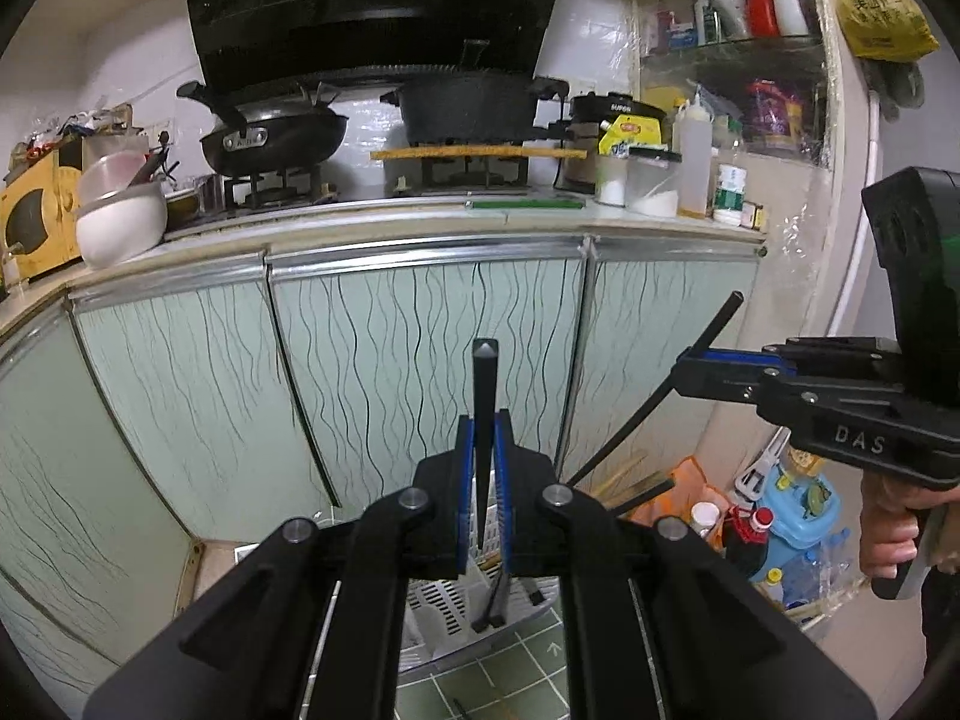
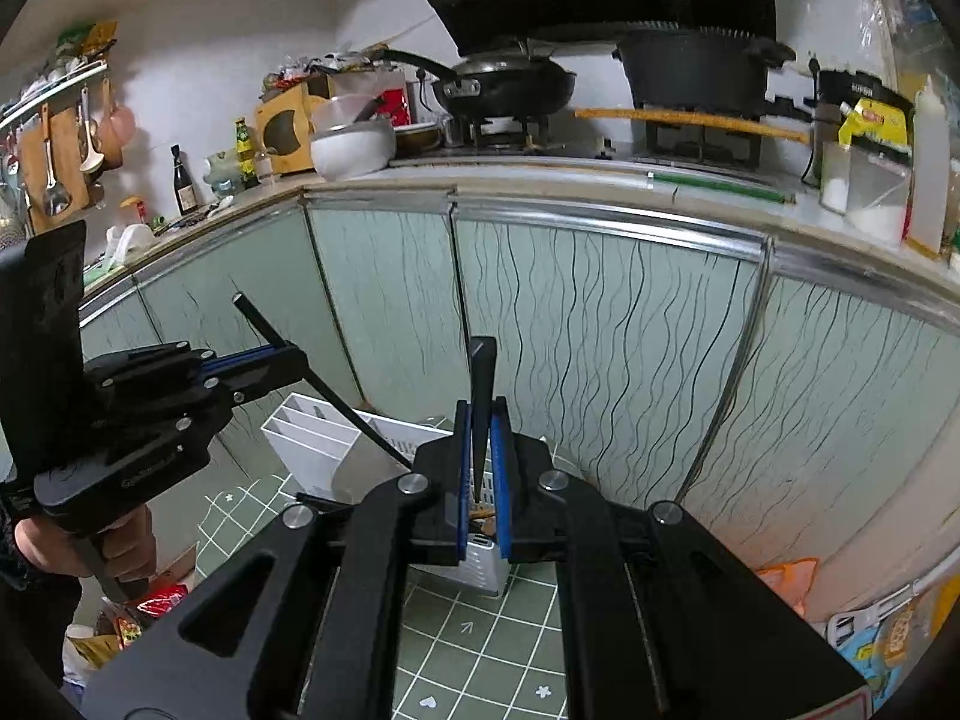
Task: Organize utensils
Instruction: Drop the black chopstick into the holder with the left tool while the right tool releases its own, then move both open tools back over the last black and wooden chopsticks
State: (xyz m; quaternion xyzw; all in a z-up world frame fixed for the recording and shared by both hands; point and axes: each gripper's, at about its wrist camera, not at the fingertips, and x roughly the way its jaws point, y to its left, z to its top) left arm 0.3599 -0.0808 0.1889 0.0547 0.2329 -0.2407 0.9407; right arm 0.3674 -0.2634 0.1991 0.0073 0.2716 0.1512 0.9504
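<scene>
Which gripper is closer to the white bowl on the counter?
Left. The left gripper is below the white bowl and off to its right. The right gripper is farther right still, beyond the left one.

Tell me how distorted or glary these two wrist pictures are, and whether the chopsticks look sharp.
Left wrist view: strong fisheye bend in the counter edge, dark corners, glare on the range hood; the chopstick in the left gripper is sharp. Right wrist view: same bowing, bright ceiling top left; the right gripper and its chopstick look crisp.
</scene>
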